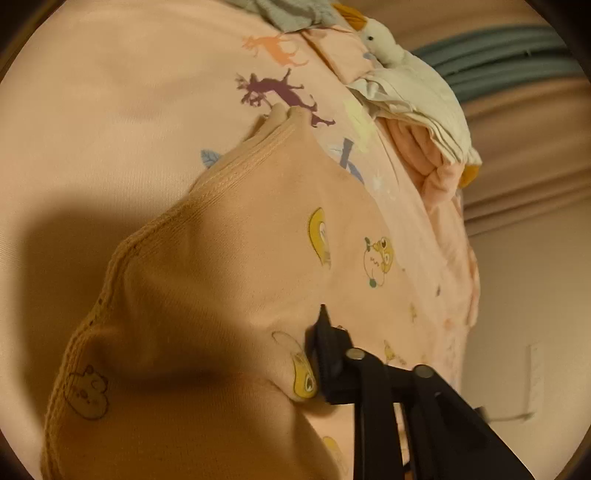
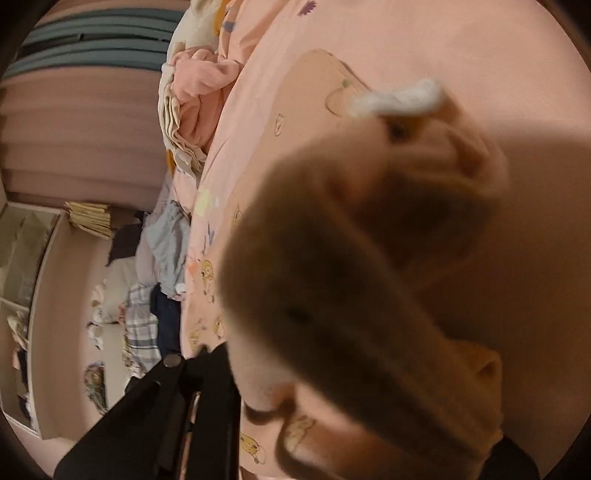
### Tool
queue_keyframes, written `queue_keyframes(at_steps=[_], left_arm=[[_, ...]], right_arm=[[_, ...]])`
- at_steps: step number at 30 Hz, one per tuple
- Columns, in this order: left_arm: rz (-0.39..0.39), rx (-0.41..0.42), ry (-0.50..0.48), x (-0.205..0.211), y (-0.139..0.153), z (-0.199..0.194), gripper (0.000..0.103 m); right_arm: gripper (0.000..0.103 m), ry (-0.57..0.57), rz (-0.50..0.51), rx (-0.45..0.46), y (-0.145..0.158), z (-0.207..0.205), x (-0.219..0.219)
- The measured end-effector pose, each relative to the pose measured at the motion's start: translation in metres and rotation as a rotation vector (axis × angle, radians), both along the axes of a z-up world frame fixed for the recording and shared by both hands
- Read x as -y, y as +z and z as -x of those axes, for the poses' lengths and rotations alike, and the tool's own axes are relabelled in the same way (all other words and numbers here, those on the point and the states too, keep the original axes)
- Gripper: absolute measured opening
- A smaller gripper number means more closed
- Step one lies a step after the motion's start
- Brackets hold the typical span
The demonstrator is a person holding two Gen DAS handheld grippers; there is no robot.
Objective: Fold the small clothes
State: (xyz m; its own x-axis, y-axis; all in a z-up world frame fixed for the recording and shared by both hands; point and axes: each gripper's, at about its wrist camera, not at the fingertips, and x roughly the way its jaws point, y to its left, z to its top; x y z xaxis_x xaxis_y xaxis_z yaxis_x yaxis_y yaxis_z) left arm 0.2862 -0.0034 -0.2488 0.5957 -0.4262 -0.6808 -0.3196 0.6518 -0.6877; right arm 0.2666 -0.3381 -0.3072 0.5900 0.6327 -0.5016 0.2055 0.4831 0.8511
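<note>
A small peach garment (image 1: 240, 229) with cartoon prints and a ribbed hem hangs close to the lens in the left wrist view, over a pink bed sheet (image 1: 110, 92). My left gripper (image 1: 306, 369) is shut on a bunched fold of it. One black finger (image 1: 328, 354) shows; cloth hides the other. In the right wrist view the same garment (image 2: 351, 277) fills the middle, blurred and dark, with a white label (image 2: 399, 98) at its far edge. My right gripper (image 2: 251, 369) is shut on the cloth, and only its left finger (image 2: 207, 369) is visible.
A white goose plush (image 1: 384, 44) lies on a stack of white and pink folded cloths (image 1: 424, 122) at the sheet's far right. A grey cloth (image 1: 280, 14) lies at the top. A heap of grey, plaid and dark clothes (image 2: 162, 266) sits beside the bed.
</note>
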Motion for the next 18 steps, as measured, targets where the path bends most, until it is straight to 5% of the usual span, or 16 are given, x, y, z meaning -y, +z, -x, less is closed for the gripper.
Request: queue_keyframes(at_steps=[7, 12, 14, 18], left_arm=[[-0.188, 0.074, -0.039, 0.003, 0.044, 0.048, 0.011], [-0.123, 0.144, -0.059, 0.003, 0.063, 0.1, 0.011], [-0.157, 0.15, -0.085, 0.012, 0.062, 0.121, 0.011], [-0.23, 0.025, -0.176, 0.028, 0.023, 0.144, 0.012]], right_arm=[[0.011, 0.085, 0.012, 0.098, 0.032, 0.027, -0.002], [0.011, 0.16, 0.046, 0.19, 0.062, 0.079, 0.004], [0.011, 0.176, 0.054, 0.18, 0.064, 0.099, 0.01], [0.013, 0.202, 0.102, 0.067, 0.039, 0.123, 0.017]])
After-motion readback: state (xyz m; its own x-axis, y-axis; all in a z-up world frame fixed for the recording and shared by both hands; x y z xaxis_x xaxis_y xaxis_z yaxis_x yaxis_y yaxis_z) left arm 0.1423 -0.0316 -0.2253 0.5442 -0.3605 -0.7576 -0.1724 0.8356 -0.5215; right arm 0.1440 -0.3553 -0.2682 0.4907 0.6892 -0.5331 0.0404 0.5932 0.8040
